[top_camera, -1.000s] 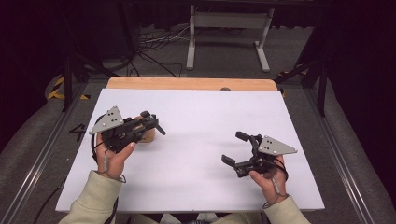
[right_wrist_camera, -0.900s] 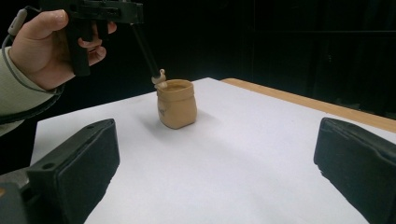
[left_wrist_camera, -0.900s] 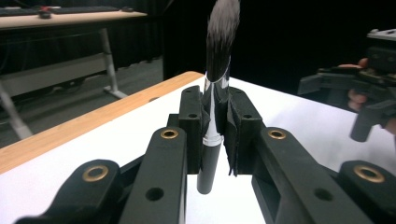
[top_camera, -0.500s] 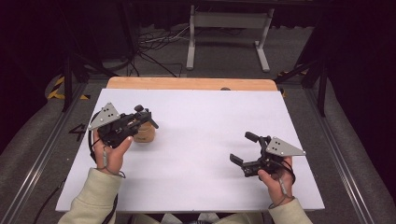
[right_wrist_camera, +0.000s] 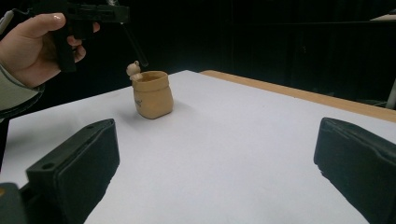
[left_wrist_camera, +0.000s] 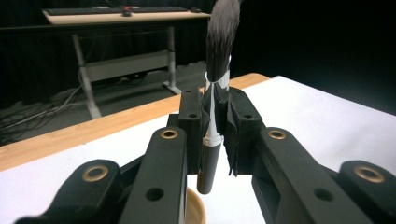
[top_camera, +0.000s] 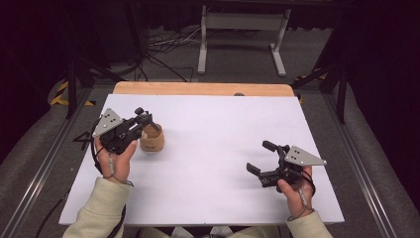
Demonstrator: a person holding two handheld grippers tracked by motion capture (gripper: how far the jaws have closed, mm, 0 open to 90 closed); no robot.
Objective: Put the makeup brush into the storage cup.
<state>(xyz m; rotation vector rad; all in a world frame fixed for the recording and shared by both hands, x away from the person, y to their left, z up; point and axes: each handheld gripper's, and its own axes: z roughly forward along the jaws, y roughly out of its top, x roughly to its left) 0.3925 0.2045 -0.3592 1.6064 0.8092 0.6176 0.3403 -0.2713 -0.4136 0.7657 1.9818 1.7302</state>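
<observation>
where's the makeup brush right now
The brush is clamped upright in the left gripper, bristles up, its handle tip just above the small tan pot on the left side of the white table.

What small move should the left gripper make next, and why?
Probably lower the brush straight down into the tan pot. The left gripper is clamped on it, handle end hanging just above the pot's rim. The right gripper waits open, apart.

We see a white counter [top_camera: 213, 148] with a light wooden edge at its far side. The small pot [top_camera: 151, 140] is tan. Both tools, left tool [left_wrist_camera: 215, 116] and right tool [top_camera: 261, 158], are black, with grey plates. The brush [left_wrist_camera: 218, 51] has dark grey bristles, a silver collar and a black handle. The sleeves [top_camera: 96, 208] are cream.
</observation>
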